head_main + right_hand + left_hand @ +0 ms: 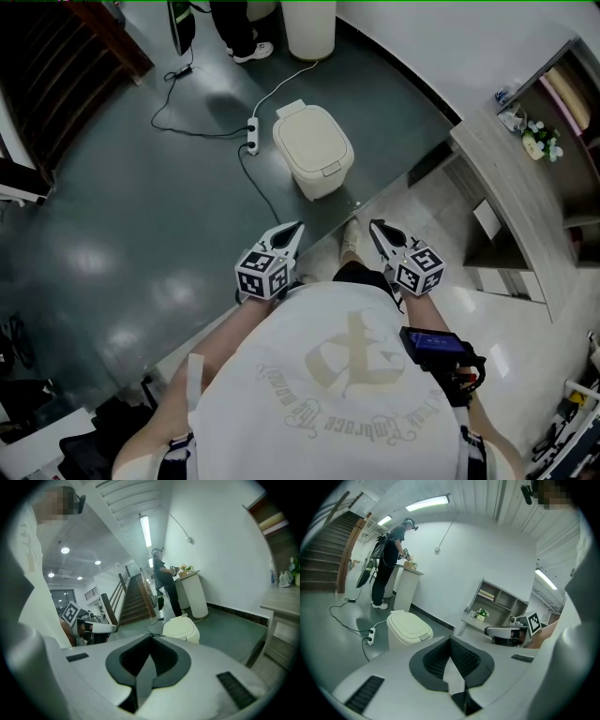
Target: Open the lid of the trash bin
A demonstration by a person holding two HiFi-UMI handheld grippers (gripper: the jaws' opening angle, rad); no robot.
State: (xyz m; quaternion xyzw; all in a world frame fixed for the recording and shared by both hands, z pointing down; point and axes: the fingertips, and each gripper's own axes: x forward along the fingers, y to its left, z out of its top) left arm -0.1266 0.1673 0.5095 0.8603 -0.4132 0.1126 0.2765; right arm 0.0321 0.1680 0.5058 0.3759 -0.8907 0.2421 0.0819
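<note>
Left gripper (292,231) and right gripper (377,228): jaws together, empty. We note trash bin (317,173) lid (312,136) down, latch (331,170) toward us.

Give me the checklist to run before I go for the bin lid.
1. Lid of the trash bin shut, ready to open: ok.
2. Left hand-held gripper free, jaws together on nothing: ok.
3. Right hand-held gripper free, jaws together on nothing: ok.
4. Grippers at the lid: not ok; both are held near the body, apart from the bin.
5. Way to the bin free: ok straight ahead, but a power strip and its cable lie on the floor at the bin's left.
6. How the lid's front tab releases: cannot tell.
</note>
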